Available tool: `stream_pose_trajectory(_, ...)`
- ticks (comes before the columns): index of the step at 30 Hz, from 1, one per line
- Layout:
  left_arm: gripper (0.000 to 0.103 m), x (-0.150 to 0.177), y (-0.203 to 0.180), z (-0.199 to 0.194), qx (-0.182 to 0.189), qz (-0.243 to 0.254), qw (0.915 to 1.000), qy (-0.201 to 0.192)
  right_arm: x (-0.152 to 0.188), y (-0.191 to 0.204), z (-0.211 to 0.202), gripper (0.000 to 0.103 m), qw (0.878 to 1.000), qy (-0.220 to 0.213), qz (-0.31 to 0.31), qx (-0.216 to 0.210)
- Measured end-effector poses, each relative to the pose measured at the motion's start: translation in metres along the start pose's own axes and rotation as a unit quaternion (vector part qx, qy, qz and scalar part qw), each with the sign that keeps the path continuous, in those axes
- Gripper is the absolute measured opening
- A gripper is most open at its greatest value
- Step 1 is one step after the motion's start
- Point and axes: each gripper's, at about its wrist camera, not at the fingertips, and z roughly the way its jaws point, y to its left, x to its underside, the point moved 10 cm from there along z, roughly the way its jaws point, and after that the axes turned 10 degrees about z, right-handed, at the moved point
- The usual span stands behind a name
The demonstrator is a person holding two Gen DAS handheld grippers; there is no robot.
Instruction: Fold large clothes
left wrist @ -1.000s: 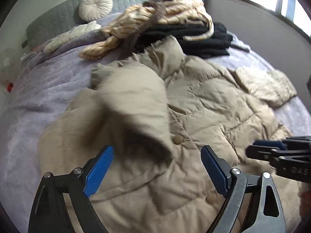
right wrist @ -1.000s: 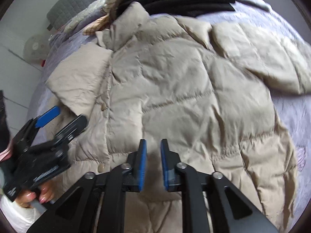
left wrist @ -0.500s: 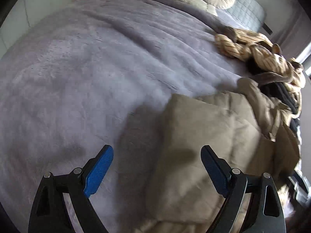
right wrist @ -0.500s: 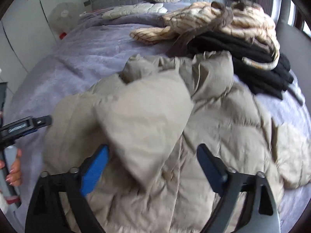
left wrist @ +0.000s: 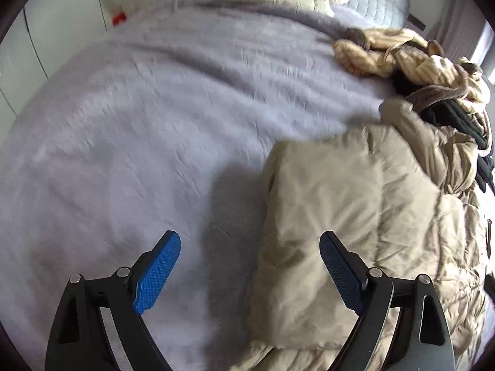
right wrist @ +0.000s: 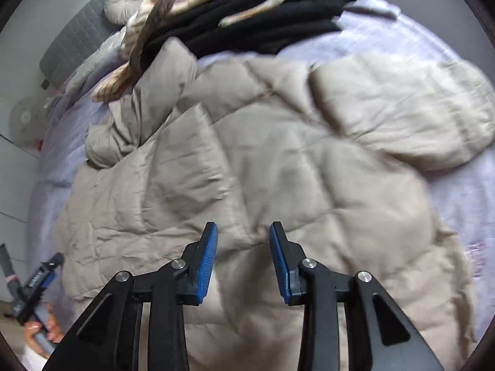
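Two sets of tongs hang over one beige puffer jacket (right wrist: 263,167), which lies spread on the bed's lilac blanket (left wrist: 139,108) and fills the middle of the right wrist view, with its folded-over edge in the lower right of the left wrist view. Your left tongs (left wrist: 250,270) are spread wide with nothing between them, over blanket just left of that edge. Your right tongs (right wrist: 243,266) stand part-way apart above the jacket's front, having just been opening, and pinch nothing that you can see. Expect the jacket to be light for its bulk, soft and springy: the quilted padding will likely puff back and undo a loose fold, and the smooth shell looks slippery, so a shallow nip may slide off. Take a deep bite on a stitched seam or at the hem, where the filling is thinner, rather than on a fat panel. The sleeve (right wrist: 411,114) at the right of the right wrist view lies out flat and looks like the next piece to bring in; take it near the cuff. Keep clear of the black garment (right wrist: 272,9) and striped clothes (left wrist: 405,58) piled beyond the collar.
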Motion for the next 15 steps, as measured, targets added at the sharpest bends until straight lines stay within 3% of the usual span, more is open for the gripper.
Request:
stream_pose_trajectory(4,0.092,-0.014,0.008,-0.012,-0.007,0.007,0.9998,-0.019,-0.009,0.019,-0.013,0.038,0.999,-0.004,-0.031,-0.044)
stream_pose_trajectory(7,0.092,-0.020,0.011,-0.002,-0.011,0.009,0.9998,-0.011,-0.005,0.020,0.011,0.064,0.998,0.039,-0.037,-0.024)
stream_pose_trajectory(8,0.092,-0.021,0.010,0.008,0.007,0.001,1.0000,0.001,-0.005,0.016,0.023,0.072,0.998,0.054,-0.019,-0.024)
stream_pose_trajectory(10,0.092,-0.017,0.010,0.026,0.041,-0.029,0.9982,0.033,0.007,0.009,0.038,0.072,0.996,0.083,0.016,-0.033)
stream_pose_trajectory(11,0.087,-0.018,0.010,0.032,0.057,-0.047,0.9964,0.041,0.010,0.009,0.046,0.072,0.993,0.098,0.038,-0.052)
stream_pose_trajectory(12,0.081,-0.020,0.007,0.034,0.066,-0.053,0.9956,0.039,0.012,0.010,0.050,0.060,0.991,0.103,0.048,-0.064)
stream_pose_trajectory(13,0.069,-0.023,0.004,0.033,0.074,-0.053,0.9952,0.035,0.012,0.016,0.053,0.039,0.989,0.110,0.054,-0.083)
stream_pose_trajectory(14,0.054,-0.027,-0.002,0.032,0.077,-0.044,0.9956,0.030,0.012,0.023,0.055,0.009,0.988,0.116,0.046,-0.091)
stream_pose_trajectory(15,0.045,-0.030,-0.008,0.030,0.077,-0.033,0.9961,0.025,0.009,0.026,0.054,0.009,0.991,0.105,0.027,-0.080)
